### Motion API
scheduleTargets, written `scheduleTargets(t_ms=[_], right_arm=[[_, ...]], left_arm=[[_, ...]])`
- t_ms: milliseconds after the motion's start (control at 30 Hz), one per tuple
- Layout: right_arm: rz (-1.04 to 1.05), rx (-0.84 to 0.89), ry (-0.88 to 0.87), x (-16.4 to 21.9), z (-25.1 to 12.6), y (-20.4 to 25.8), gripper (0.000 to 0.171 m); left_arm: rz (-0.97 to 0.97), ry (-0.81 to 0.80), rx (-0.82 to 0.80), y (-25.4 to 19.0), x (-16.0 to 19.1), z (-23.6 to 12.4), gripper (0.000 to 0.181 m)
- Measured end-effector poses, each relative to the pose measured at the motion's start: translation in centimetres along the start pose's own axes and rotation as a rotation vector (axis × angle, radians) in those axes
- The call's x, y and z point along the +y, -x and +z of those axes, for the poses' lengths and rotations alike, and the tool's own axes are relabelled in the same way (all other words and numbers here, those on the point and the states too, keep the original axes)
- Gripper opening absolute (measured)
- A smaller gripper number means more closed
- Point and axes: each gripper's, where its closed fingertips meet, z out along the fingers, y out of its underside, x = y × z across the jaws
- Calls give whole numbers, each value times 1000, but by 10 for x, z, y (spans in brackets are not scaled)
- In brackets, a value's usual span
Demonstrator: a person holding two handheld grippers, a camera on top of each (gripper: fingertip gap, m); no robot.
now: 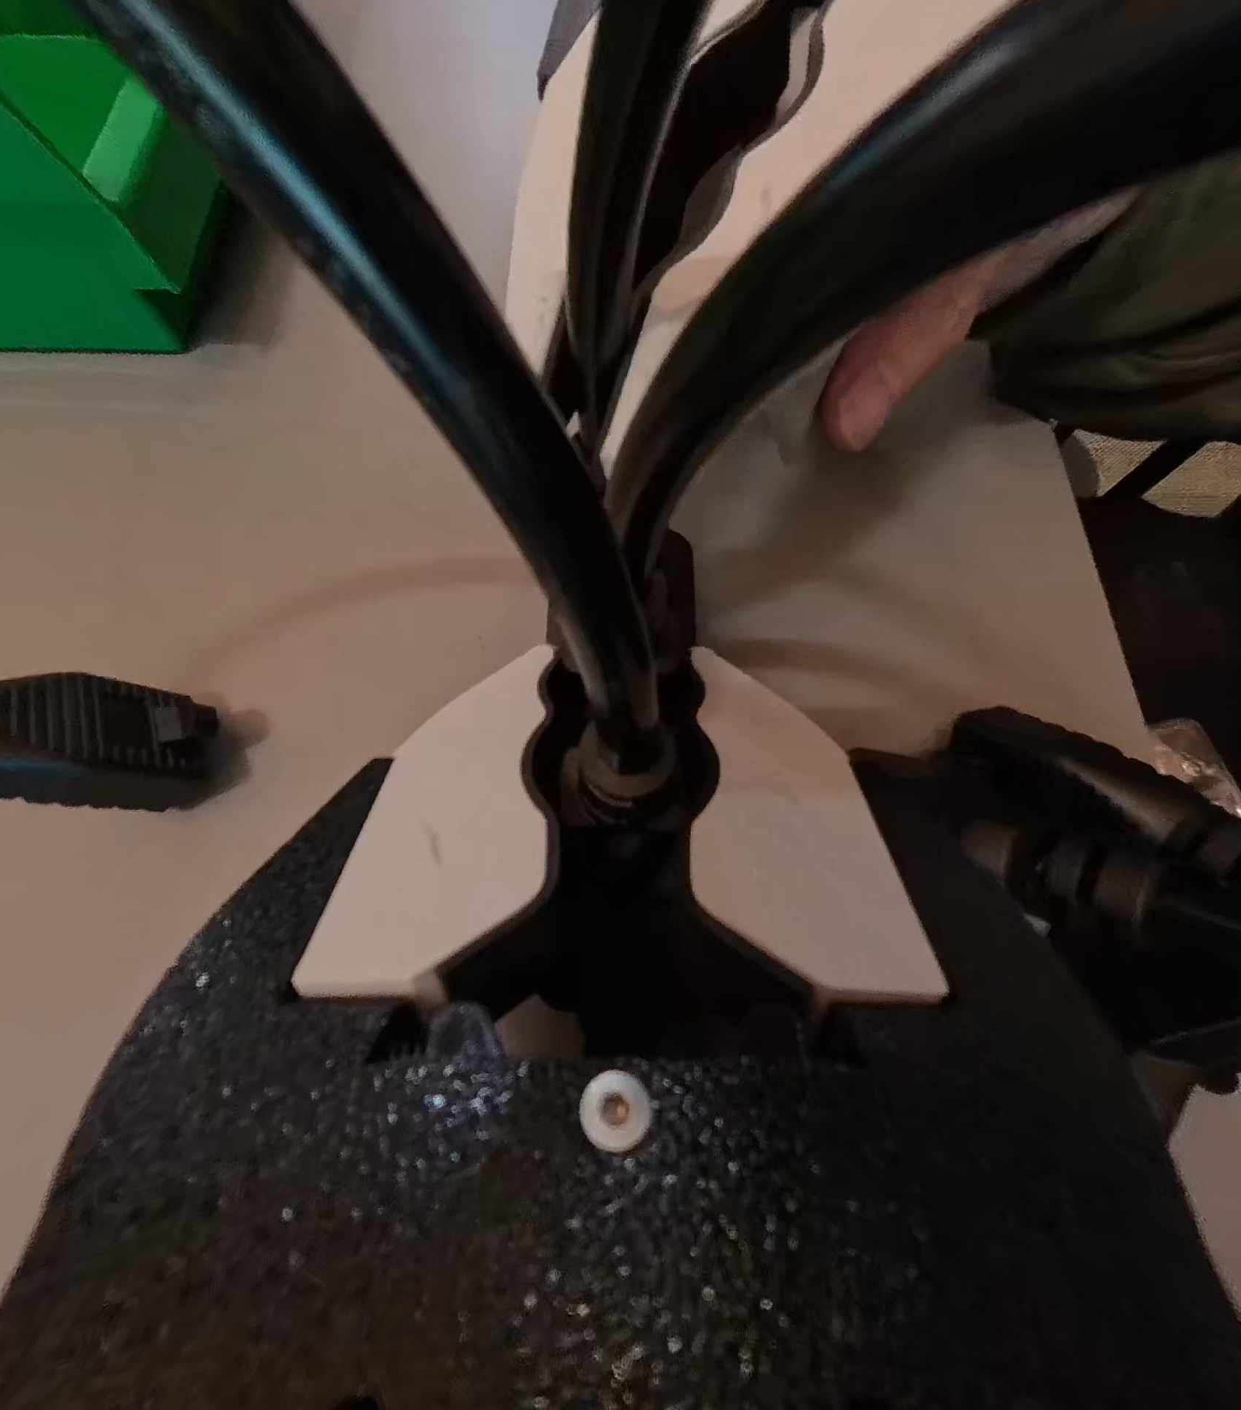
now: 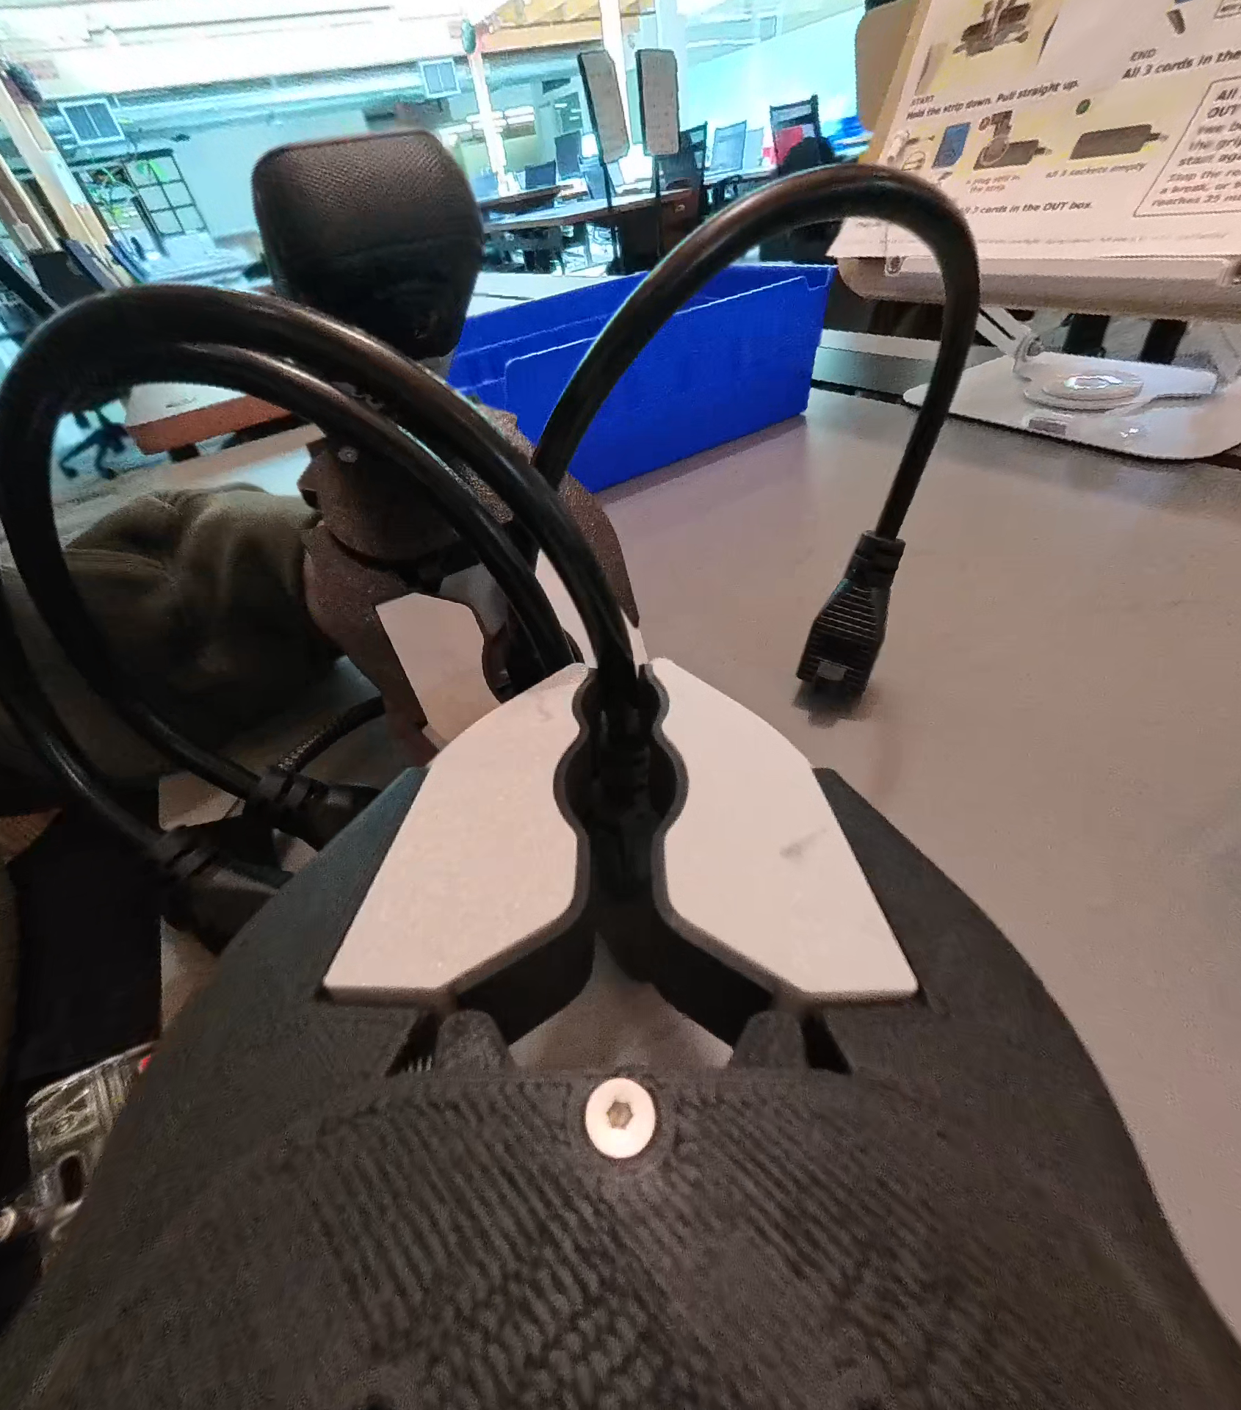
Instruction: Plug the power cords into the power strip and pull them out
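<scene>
In the left wrist view my left gripper [image 1: 621,732] is shut on a black power cord [image 1: 404,320] where several black cords bunch between its white pads [image 1: 449,854]. One cord's ribbed connector [image 1: 76,732] lies on the table at the left. Another plug [image 1: 1075,832] lies at the right. In the right wrist view my right gripper [image 2: 621,732] is shut on a black cord [image 2: 793,206] that arches up and over. This cord's ribbed connector [image 2: 842,633] touches the table. Two more cords [image 2: 144,320] loop at the left. The left gripper [image 2: 434,648] shows behind them. No power strip shows clearly.
A green bin [image 1: 45,229] stands at the far left of the table. A blue bin [image 2: 678,366] stands ahead. An instruction sheet on a white stand [image 2: 1106,397] is at the far right. A hand [image 1: 884,366] in an olive sleeve is near the table edge. A black chair [image 2: 366,229] stands behind. The left gripper's tips are roughly 6 centimetres from the right gripper's. Between my left fingertips and the plug [image 1: 1075,832] there is roughly 8 centimetres.
</scene>
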Motion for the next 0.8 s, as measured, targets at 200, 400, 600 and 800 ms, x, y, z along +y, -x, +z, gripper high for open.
scheduleTargets(t_ms=[200,400,600,800], right_arm=[[-50,49,64,1,0,0,9],[-54,76,47,-4,-1,0,9],[-16,63,38,-5,-3,1,9],[-29,30,49,-4,-6,1,11]], left_arm=[[35,-10,-10,-1,6,-8,27],[18,-8,-8,0,12,-19,27],[24,-11,-12,-1,4,-13,25],[45,77,-7,-2,6,-11,26]])
